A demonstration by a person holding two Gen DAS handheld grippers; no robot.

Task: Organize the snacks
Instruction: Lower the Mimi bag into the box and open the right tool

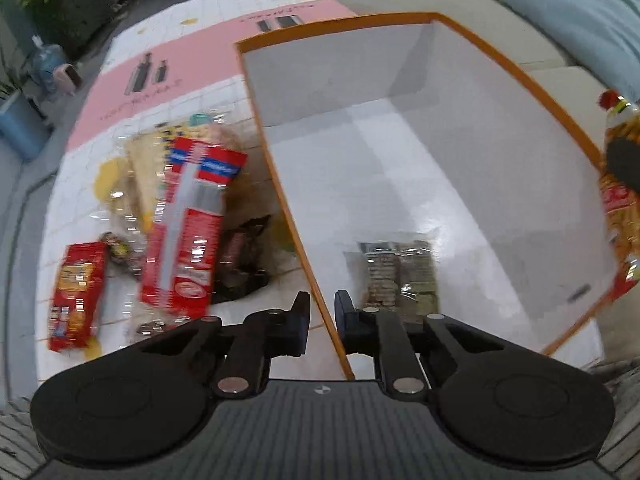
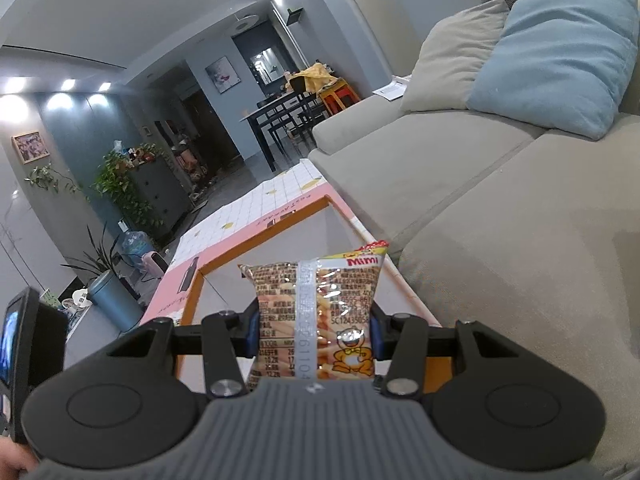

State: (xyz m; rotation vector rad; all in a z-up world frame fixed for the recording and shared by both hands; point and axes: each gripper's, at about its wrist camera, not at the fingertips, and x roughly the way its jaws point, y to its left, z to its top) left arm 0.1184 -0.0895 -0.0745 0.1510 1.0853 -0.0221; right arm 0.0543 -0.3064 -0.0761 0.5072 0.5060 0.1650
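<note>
Left wrist view shows the left claw [image 1: 322, 322] released and empty, its two fingers straddling the orange rim of a big white box [image 1: 472, 184] that sits on the bench [image 1: 208, 60]. One clear packet [image 1: 398, 276] already lies on the box floor, just ahead of the claw. Outside the box, on the bench, a pile of snacks waits: a tall red packet [image 1: 188, 236], a smaller red packet [image 1: 76, 296] beside it, and darker bags partly hidden behind. At the right edge the snack bag [image 1: 620, 200] held by the other claw appears beyond the box's far rim. Right wrist view shows the right claw [image 2: 314, 330] clenched on that orange snack bag [image 2: 320, 316], upright, held above the box's near end beside the sofa [image 2: 500, 208]. Judging from this, the step in hand is carrying this bag to the box; next it should lower inside the walls, then let go.
</note>
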